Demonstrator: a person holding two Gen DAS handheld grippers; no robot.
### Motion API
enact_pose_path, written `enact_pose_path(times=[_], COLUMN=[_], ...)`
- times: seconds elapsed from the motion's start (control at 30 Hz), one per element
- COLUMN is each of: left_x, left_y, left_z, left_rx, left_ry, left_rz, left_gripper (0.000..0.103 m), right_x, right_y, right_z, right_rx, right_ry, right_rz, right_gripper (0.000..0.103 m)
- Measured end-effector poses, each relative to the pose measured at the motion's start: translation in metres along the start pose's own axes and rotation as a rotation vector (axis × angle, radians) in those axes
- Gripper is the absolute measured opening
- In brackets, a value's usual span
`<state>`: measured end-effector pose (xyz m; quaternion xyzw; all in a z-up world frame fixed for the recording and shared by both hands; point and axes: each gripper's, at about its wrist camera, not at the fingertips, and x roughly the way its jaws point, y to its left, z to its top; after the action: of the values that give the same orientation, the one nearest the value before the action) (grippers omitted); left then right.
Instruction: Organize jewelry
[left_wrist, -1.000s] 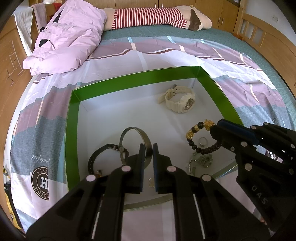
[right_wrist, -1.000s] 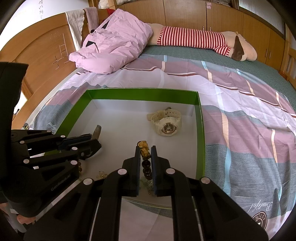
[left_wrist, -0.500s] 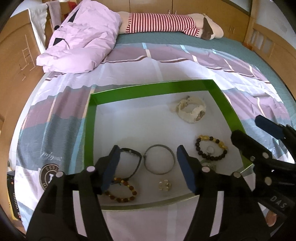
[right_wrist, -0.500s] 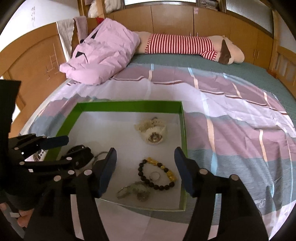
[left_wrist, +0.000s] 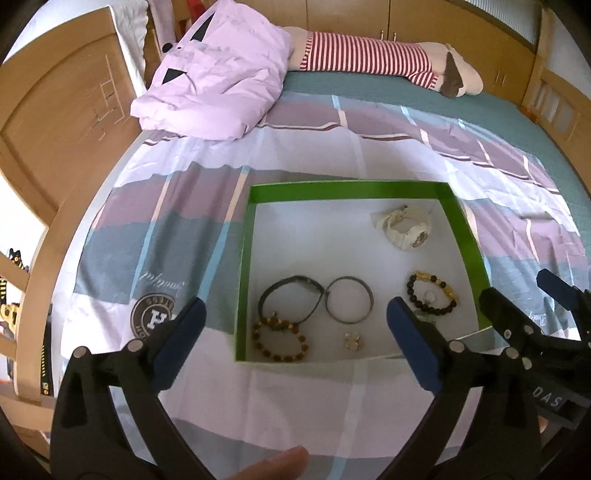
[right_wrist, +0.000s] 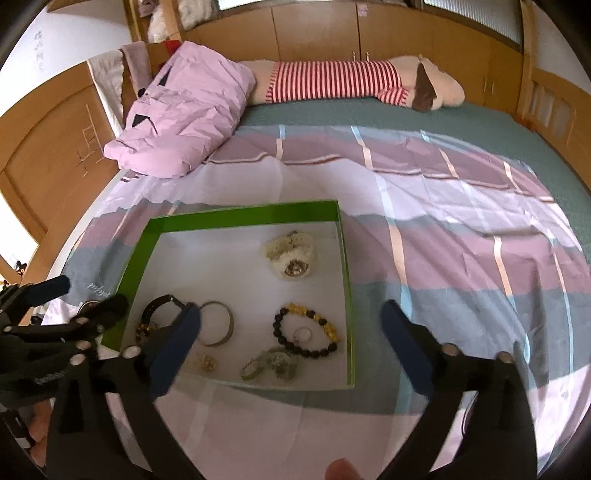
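Tool hides dark bracelet.

The left tongs point steeply downward, their two black arms spread far apart and the blue-padded jaws opening with nothing between them. One blue pad stands at the left, the other at the right. A fingertip of the person's left hand shows at the near edge, under the tongs. The right tongs also slope downward, jaws opening and nothing gripped, blue pads wide on either side. Another fingertip of the right hand peeks in at the near edge. Each pair of tongs appears at the edge of the other's view, side by side and apart
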<state>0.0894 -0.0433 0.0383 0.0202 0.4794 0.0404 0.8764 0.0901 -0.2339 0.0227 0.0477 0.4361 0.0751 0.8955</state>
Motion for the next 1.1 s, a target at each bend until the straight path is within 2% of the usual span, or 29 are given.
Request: enact_pose_path(times=[0.2,0.4,1.1], left_x=[0.005,0.011,0.014], left_y=[-0.003,-0.004,-0.005], left_z=[-0.003,-0.005,-0.006], left_rx=[0.017,0.02,0.025], left_ry=[0.023,0.051,0.061], left_rz=[-0.002,-0.024,-0.018], left_gripper=[0.1,0.1,0.101], right_x=[-0.007,-0.011,-0.014], right_y=[0.005,0.008,0.01], right_z=[-0.004,-0.005,-0.005], right_rx=[-0.006,-0.023,-0.035], right_ry=[0.047,0.054,0.07], right_rz=[-0.026,-0.032,-0.035], right_gripper=[0.102,0.102,0.102])
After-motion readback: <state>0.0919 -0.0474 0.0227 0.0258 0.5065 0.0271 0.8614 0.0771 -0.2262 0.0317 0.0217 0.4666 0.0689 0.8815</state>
